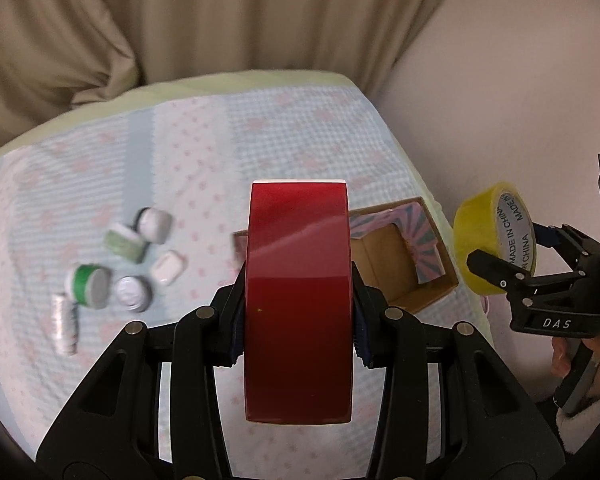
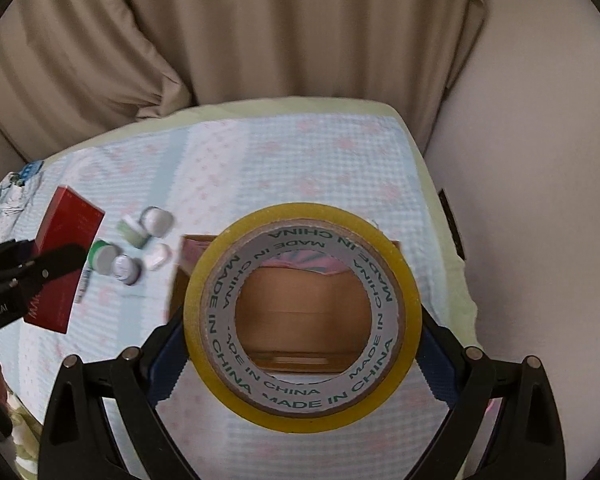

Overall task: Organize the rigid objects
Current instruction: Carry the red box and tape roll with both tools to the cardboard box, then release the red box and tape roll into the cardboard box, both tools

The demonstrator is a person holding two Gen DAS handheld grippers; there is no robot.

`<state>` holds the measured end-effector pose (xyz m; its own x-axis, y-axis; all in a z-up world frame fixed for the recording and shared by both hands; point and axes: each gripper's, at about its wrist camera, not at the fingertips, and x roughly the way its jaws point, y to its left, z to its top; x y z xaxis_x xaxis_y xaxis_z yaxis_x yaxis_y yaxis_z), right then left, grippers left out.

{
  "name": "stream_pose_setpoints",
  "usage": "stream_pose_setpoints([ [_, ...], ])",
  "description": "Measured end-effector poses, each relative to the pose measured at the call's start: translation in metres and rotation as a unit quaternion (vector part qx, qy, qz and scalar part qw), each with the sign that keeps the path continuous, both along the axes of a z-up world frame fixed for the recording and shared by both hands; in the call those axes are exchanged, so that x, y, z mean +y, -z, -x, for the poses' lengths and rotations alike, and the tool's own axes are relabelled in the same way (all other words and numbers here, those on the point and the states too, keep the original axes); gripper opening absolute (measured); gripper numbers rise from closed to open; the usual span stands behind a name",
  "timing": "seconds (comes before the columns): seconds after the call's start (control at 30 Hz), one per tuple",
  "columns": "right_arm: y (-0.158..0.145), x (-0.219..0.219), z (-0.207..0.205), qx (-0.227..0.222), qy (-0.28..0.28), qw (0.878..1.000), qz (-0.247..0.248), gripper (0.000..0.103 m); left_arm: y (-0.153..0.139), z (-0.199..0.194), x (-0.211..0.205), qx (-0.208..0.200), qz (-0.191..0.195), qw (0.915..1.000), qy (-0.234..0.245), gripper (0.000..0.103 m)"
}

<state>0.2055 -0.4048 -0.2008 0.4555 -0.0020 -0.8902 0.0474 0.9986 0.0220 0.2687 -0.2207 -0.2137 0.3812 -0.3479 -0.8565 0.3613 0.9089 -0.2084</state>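
My left gripper (image 1: 299,316) is shut on a glossy red box (image 1: 299,300), held upright above the bed; the box also shows at the left of the right wrist view (image 2: 66,256). My right gripper (image 2: 302,344) is shut on a yellow tape roll (image 2: 302,316), held flat-on above an open cardboard box (image 2: 300,304) that shows through its hole. In the left wrist view the roll (image 1: 496,236) and right gripper (image 1: 508,264) are at the right, beside the cardboard box (image 1: 396,264).
Several small white and green jars and a white case (image 1: 120,264) lie clustered on the patterned blue bedspread (image 1: 260,136), left of the cardboard box. Beige curtains (image 1: 220,20) hang behind; a pale wall (image 1: 520,100) stands at the right.
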Motion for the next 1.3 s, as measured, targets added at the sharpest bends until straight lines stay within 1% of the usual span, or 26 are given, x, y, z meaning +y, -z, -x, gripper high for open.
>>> stream_pose_setpoints([
  [0.03, 0.006, -0.007, -0.002, -0.003, 0.000, 1.000, 0.009, 0.096, 0.006, -0.003, -0.009, 0.005, -0.003, 1.0000, 0.002, 0.038],
  [0.17, 0.037, -0.029, -0.013, 0.018, -0.007, 1.000, 0.009, 0.096, 0.045, -0.017, -0.045, 0.033, -0.020, 0.9992, 0.014, 0.038],
  [0.3, 0.071, -0.039, -0.028, 0.033, -0.046, 0.998, 0.016, 0.096, 0.087, -0.030, -0.067, 0.061, -0.037, 0.9972, 0.024, 0.038],
  [0.37, 0.087, -0.039, -0.033, 0.039, -0.069, 0.997, 0.021, 0.096, 0.109, -0.035, -0.078, 0.072, -0.051, 0.9956, 0.031, 0.038],
  [0.5, 0.119, -0.040, -0.042, 0.051, -0.115, 0.992, 0.029, 0.096, 0.143, -0.043, -0.093, 0.088, -0.077, 0.9921, 0.045, 0.038],
  [0.67, 0.157, -0.034, -0.053, 0.063, -0.157, 0.985, 0.037, 0.096, 0.185, -0.053, -0.104, 0.108, -0.108, 0.9865, 0.059, 0.038],
  [0.8, 0.179, -0.030, -0.060, 0.070, -0.178, 0.981, 0.044, 0.096, 0.206, -0.058, -0.109, 0.122, -0.127, 0.9819, 0.070, 0.038],
  [0.9, 0.193, -0.029, -0.066, 0.080, -0.181, 0.979, 0.043, 0.096, 0.216, -0.059, -0.110, 0.129, -0.137, 0.9791, 0.077, 0.038],
  [1.07, 0.204, -0.025, -0.066, 0.086, -0.195, 0.976, 0.039, 0.096, 0.218, -0.058, -0.113, 0.127, -0.150, 0.9757, 0.096, 0.038],
  [1.13, 0.207, -0.022, -0.066, 0.080, -0.200, 0.975, 0.049, 0.097, 0.217, -0.059, -0.117, 0.123, -0.168, 0.9730, 0.099, 0.039],
  [1.17, 0.207, -0.021, -0.065, 0.076, -0.201, 0.975, 0.048, 0.097, 0.216, -0.059, -0.118, 0.123, -0.181, 0.9707, 0.099, 0.045],
  [1.2, 0.210, -0.021, -0.066, 0.086, -0.202, 0.975, 0.042, 0.099, 0.214, -0.059, -0.118, 0.117, -0.187, 0.9703, 0.099, 0.069],
  [1.23, 0.213, -0.021, -0.068, 0.108, -0.200, 0.973, 0.038, 0.103, 0.210, -0.059, -0.118, 0.108, -0.188, 0.9715, 0.097, 0.088],
  [1.27, 0.216, -0.021, -0.069, 0.122, -0.196, 0.972, 0.034, 0.103, 0.205, -0.059, -0.115, 0.092, -0.195, 0.9726, 0.087, 0.102],
  [1.3, 0.215, -0.021, -0.068, 0.118, -0.196, 0.973, 0.035, 0.103, 0.202, -0.059, -0.112, 0.085, -0.188, 0.9749, 0.084, 0.103],
])
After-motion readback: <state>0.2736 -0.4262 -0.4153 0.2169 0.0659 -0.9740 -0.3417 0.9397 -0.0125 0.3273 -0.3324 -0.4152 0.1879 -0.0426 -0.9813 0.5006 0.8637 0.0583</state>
